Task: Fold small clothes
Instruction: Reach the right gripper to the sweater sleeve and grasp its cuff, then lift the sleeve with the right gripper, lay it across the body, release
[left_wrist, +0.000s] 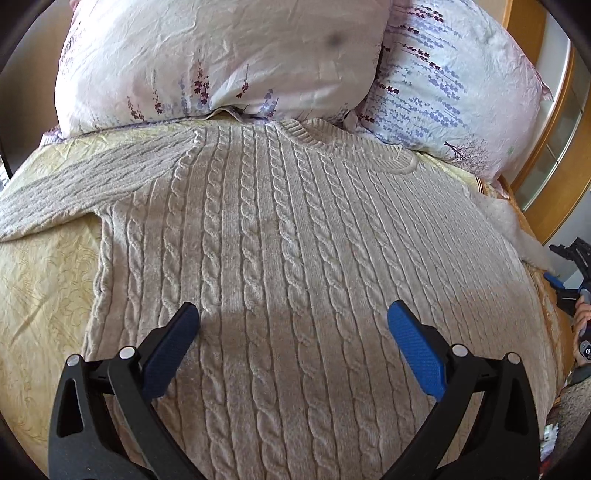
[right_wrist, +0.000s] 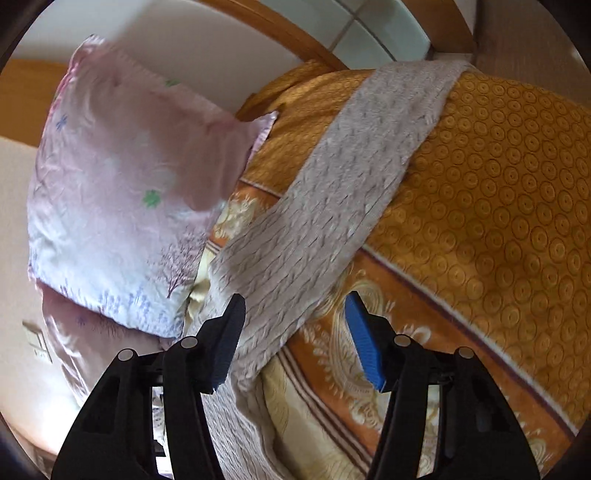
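Note:
A cream cable-knit sweater (left_wrist: 280, 229) lies flat on the bed, collar (left_wrist: 343, 147) toward the pillows, one sleeve (left_wrist: 74, 181) stretched out to the left. My left gripper (left_wrist: 293, 314) is open and empty, hovering above the sweater's lower body. In the right wrist view the other sleeve (right_wrist: 332, 192) runs away across the orange bedspread (right_wrist: 498, 206). My right gripper (right_wrist: 295, 306) is open, its jaws standing on either side of that sleeve near the shoulder. The right gripper also shows at the far right edge of the left wrist view (left_wrist: 570, 269).
Two floral pillows (left_wrist: 221, 62) (left_wrist: 454, 96) lie at the head of the bed behind the collar. A wooden headboard (left_wrist: 546, 122) curves at the right. A pink pillow (right_wrist: 122, 177) sits left of the sleeve. A pale yellow sheet (left_wrist: 40, 291) lies under the sweater.

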